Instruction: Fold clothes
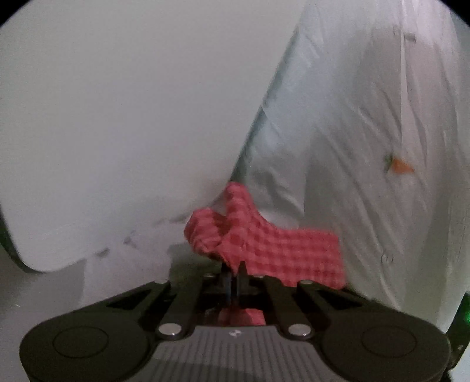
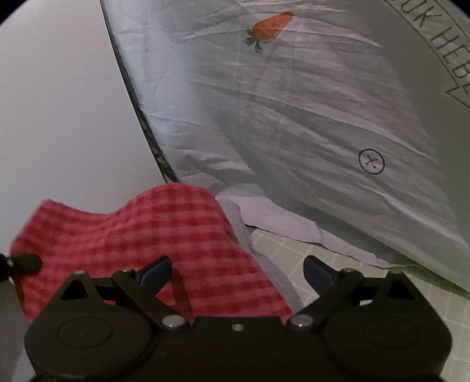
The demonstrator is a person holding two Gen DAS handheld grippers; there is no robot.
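My left gripper (image 1: 233, 271) pinches the red checked cloth (image 1: 282, 246) for lifting, while my right gripper (image 2: 236, 271), jaws apart, waits at its four o'clock edge.

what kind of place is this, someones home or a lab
Probably a home, likely beside a bed: a wrinkled pale sheet printed with a carrot hangs over a tiled floor, next to a plain white wall. That is a guess.

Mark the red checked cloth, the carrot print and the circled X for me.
red checked cloth (image 2: 164, 235): right wrist view, middle of its draped hump.
carrot print (image 2: 271, 26): right wrist view, on the orange body.
circled X (image 2: 371, 161): right wrist view, centre of the mark.
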